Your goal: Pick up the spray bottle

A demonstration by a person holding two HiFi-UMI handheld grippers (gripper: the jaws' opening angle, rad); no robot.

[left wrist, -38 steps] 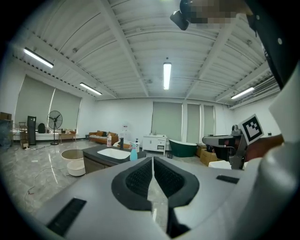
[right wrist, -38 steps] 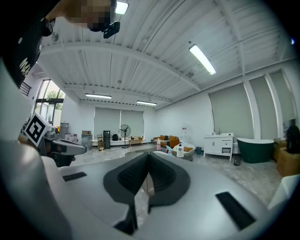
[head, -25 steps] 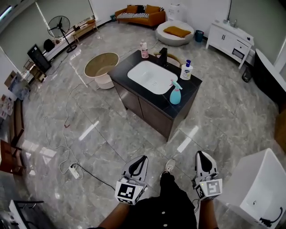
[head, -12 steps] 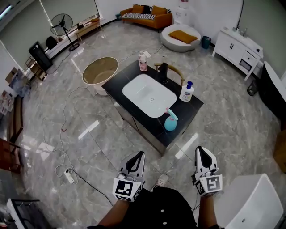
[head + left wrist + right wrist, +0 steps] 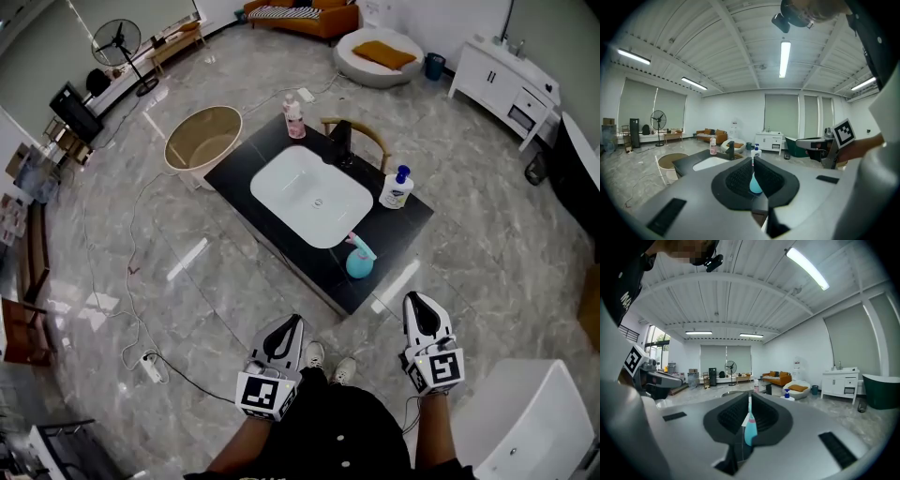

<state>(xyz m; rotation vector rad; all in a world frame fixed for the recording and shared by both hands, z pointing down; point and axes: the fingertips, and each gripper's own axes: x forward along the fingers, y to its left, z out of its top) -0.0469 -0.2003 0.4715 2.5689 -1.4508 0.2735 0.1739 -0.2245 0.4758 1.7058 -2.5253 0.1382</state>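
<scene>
Head view: the spray bottle [image 5: 360, 261], teal with a pink trigger, stands upright on the near right corner of the black counter [image 5: 380, 234], just beside the near right edge of the white sink [image 5: 310, 195]. A white pump bottle [image 5: 397, 187] with a blue top is further right on the same counter. A pink bottle [image 5: 293, 116] is at the far corner and a black tap [image 5: 343, 141] sits at the far rim of the sink. The cabinet stands alone on a grey marble floor, with a round beige tub [image 5: 202, 141] to its far left. The left gripper [image 5: 292, 325] and right gripper [image 5: 419, 304] are both low and close to the person, on the near side of the cabinet. They point toward it, well apart from the bottle and touching nothing. In the left gripper view the jaws are together with nothing clamped. The bottle shows only far off through the slit below the tips. The right gripper view is the same: jaws closed and empty, the teal bottle lined up behind them in the distance.
</scene>
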